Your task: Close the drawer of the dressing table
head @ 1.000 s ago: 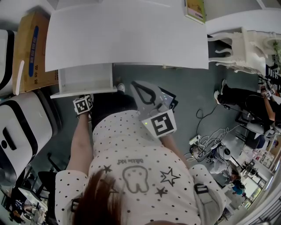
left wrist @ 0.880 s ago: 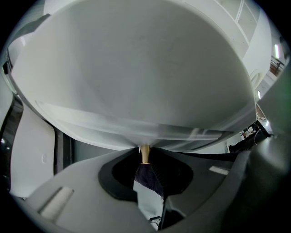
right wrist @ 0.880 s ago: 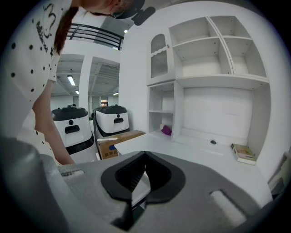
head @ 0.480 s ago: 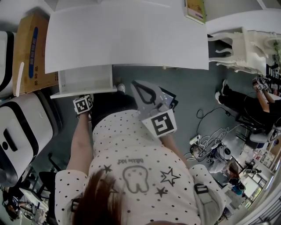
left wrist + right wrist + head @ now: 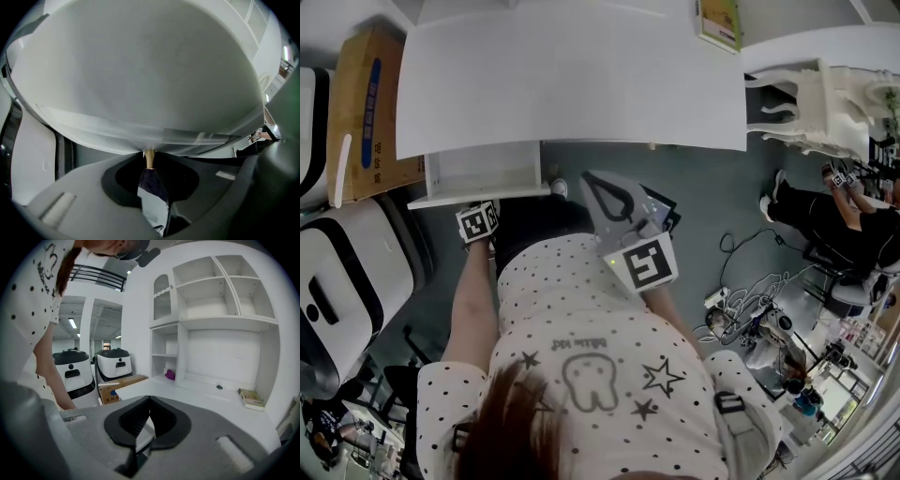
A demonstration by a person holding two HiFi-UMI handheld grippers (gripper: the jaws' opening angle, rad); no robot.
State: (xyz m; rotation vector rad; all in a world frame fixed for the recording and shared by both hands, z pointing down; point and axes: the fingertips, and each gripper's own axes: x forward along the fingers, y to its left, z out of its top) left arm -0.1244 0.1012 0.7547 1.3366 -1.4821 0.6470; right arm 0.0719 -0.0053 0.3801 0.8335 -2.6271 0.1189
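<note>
So the left gripper (image 5: 149, 165) has its jaws squeezed on the little gold knob (image 5: 149, 157) of the drawer (image 5: 478, 197), w/ the white drawer front right above the tips in the left gripper view. The right gripper (image 5: 149, 404) has its jaws pressed together w/ nothing in them. It points over the dressing table (image 5: 572, 84) at the shelves (image 5: 211, 291) and touches nothing. In the head view the drawer is pulled out from under the table top on the left side, sticking out toward the person, and it looks bare inside. The left gripper sits at the near edge of the drawer front, so the drawer lies straight ahead of those jaws, away from the person's body. The drawer slides front to back, i.e. in under the table top, so I think the push has to go straight along that line, not sideways, or it may jam. The left hand is the near one, on the knob. The right one is off by the person's tummy, well apart from the drawer. I think the job is at the start, b/c the drawer is well out. A cardboard box (image 5: 361, 103) stands just beside the drawer, not in the way
</note>
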